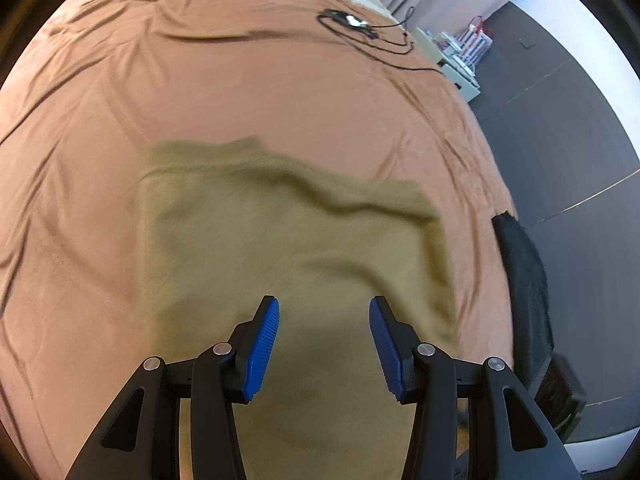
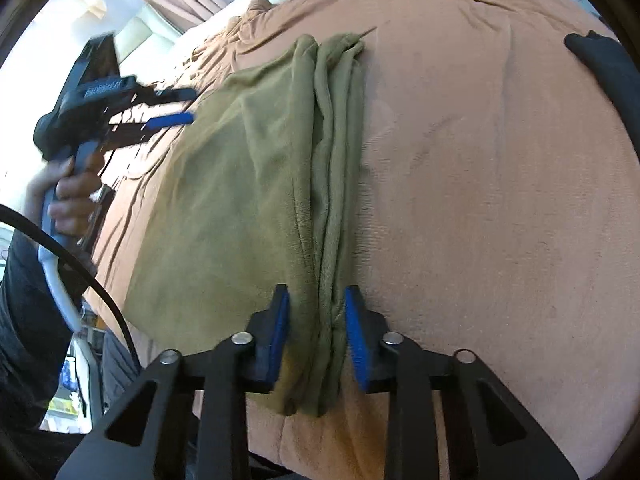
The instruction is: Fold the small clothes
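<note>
Right claw point(image 2: 316, 320) straddling bunched olive garment point(image 2: 240, 200), contact unclear

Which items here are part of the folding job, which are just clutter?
Job:
- olive garment, edge layers bunched
- right gripper, fingers around the bunched edge
- left gripper, open above the garment
- orange bed cover as work surface

Lying about:
- black cable with small device
- black cloth at the bed edge

blurred: olive garment point(image 1: 288, 240) in left view | cut off: black cloth point(image 2: 604, 68) at bed's right edge | hidden: garment's underlayers
</note>
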